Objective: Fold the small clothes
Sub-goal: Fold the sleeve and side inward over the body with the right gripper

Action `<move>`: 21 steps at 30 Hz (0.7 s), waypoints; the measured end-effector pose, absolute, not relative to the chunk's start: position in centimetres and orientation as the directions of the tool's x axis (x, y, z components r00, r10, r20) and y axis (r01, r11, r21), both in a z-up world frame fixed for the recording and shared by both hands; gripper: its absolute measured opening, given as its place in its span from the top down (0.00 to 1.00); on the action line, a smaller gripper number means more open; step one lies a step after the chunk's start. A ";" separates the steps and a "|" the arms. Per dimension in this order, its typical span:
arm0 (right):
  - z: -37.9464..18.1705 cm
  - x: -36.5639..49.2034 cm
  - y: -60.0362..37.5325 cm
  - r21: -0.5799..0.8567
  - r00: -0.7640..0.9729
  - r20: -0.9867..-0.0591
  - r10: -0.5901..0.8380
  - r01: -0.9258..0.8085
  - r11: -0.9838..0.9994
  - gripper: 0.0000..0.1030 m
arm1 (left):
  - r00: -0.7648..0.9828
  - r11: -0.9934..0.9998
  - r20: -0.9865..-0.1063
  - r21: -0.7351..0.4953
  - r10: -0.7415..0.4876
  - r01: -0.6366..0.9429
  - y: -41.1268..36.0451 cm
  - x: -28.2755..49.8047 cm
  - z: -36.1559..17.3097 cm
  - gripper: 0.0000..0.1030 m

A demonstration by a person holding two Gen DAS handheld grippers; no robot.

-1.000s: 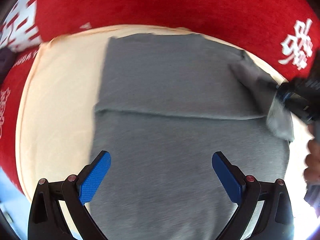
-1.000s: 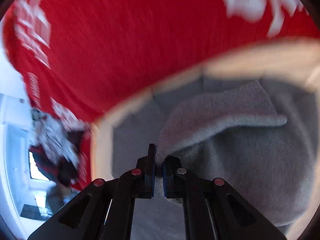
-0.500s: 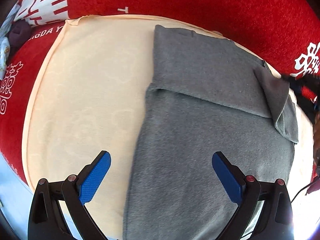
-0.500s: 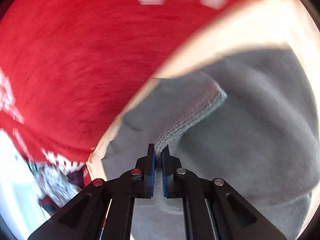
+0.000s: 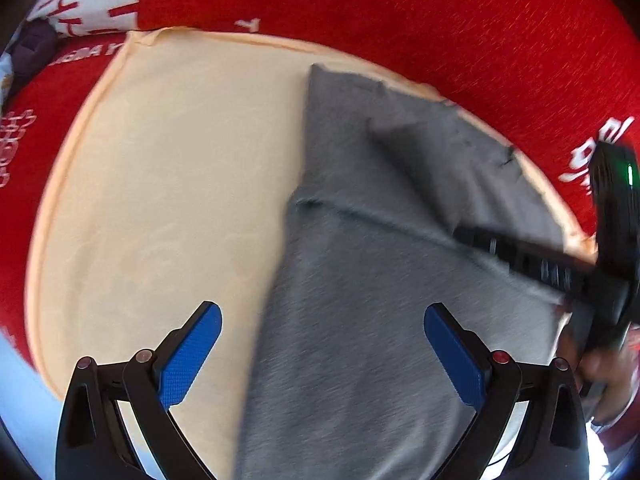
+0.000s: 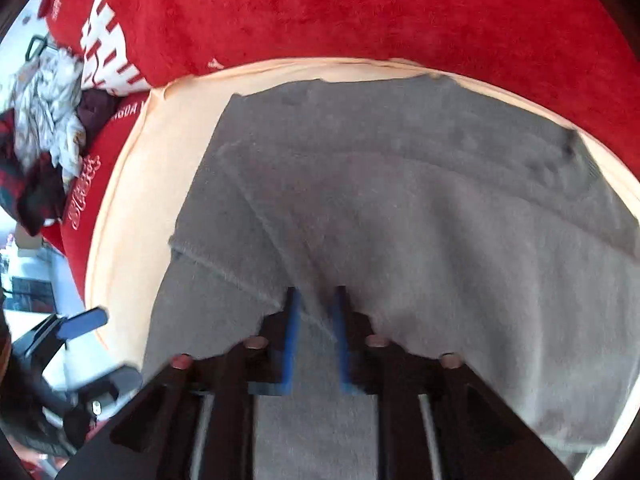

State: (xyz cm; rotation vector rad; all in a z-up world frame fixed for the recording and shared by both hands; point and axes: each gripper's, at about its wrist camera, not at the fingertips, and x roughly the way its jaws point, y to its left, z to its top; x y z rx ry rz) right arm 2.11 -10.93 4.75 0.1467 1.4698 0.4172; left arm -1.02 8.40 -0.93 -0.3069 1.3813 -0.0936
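A grey garment (image 5: 360, 300) lies on a cream cushion (image 5: 168, 184), partly folded, with a flap laid diagonally over its far right part. My left gripper (image 5: 322, 344) is open and empty, hovering over the garment's near left edge. My right gripper (image 6: 316, 312) sits low over the garment (image 6: 420, 200) with its jaws a narrow gap apart; a fold of grey cloth lies at its tips. It also shows in the left wrist view (image 5: 532, 264) at the right, over the garment.
A red blanket with white lettering (image 5: 400, 12) surrounds the cushion. A pile of crumpled clothes (image 6: 48, 120) lies at the far left in the right wrist view. The cushion's left half (image 5: 140, 240) is bare.
My right gripper has carried the garment's corner inward over the body and its jaws have parted slightly. The left wrist view has shifted left.
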 end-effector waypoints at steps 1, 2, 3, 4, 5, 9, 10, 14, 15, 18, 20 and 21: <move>5.1 1.6 -12.2 0.367 0.054 -0.924 0.377 -0.140 0.920 0.64 | 0.198 0.950 -0.943 -0.293 -0.268 -0.112 8.1 -0.5 -0.8 0.01; 5.3 0.9 -13.9 0.391 0.057 -0.916 0.397 -0.087 0.916 0.64 | 0.205 0.942 -0.934 -0.318 -0.292 -0.110 7.7 0.2 -0.7 0.01; 5.3 0.3 -15.6 0.408 0.058 -0.911 0.409 -0.039 0.912 0.64 | 0.213 0.933 -0.925 -0.343 -0.316 -0.106 7.2 0.9 -0.6 0.01; 5.3 -0.5 -17.8 0.430 0.064 -0.902 0.427 0.031 0.902 0.63 | 0.224 0.923 -0.912 -0.371 -0.342 -0.102 6.7 1.7 -0.5 0.01; 5.2 -1.2 -19.3 0.446 0.070 -0.895 0.441 0.088 0.891 0.63 | 0.234 0.914 -0.902 -0.394 -0.363 -0.100 6.2 2.5 -0.6 0.01; 5.0 -4.2 -26.1 0.489 0.119 -0.871 0.477 0.318 0.812 0.63 | 0.224 0.877 -0.878 -0.459 -0.422 -0.145 4.8 5.6 -2.5 0.02; 5.1 -5.1 -28.5 0.495 0.137 -0.866 0.481 0.367 0.787 0.63 | 0.220 0.871 -0.876 -0.466 -0.429 -0.157 4.8 6.0 -3.0 0.02; 4.5 -8.3 -34.5 0.528 0.239 -0.842 0.483 0.545 0.651 0.63 | 0.191 0.855 -0.879 -0.471 -0.436 -0.215 4.6 7.5 -5.2 0.19; 4.2 -9.1 -36.0 0.544 0.274 -0.831 0.484 0.587 0.600 0.63 | 0.190 0.851 -0.879 -0.472 -0.437 -0.229 4.6 7.7 -5.5 0.24; 3.3 -9.8 -38.5 0.572 0.336 -0.807 0.485 0.650 0.500 0.63 | 0.196 0.865 -0.893 -0.444 -0.405 -0.235 4.6 8.6 -6.0 0.47; 2.9 -9.9 -40.1 0.597 0.395 -0.789 0.471 0.672 0.438 0.63 | 0.196 0.874 -0.895 -0.438 -0.401 -0.212 4.6 8.8 -6.1 0.77; 2.8 -9.7 -40.5 0.605 0.413 -0.784 0.464 0.675 0.422 0.65 | 0.183 0.875 -0.894 -0.441 -0.409 -0.197 4.5 8.9 -6.3 0.92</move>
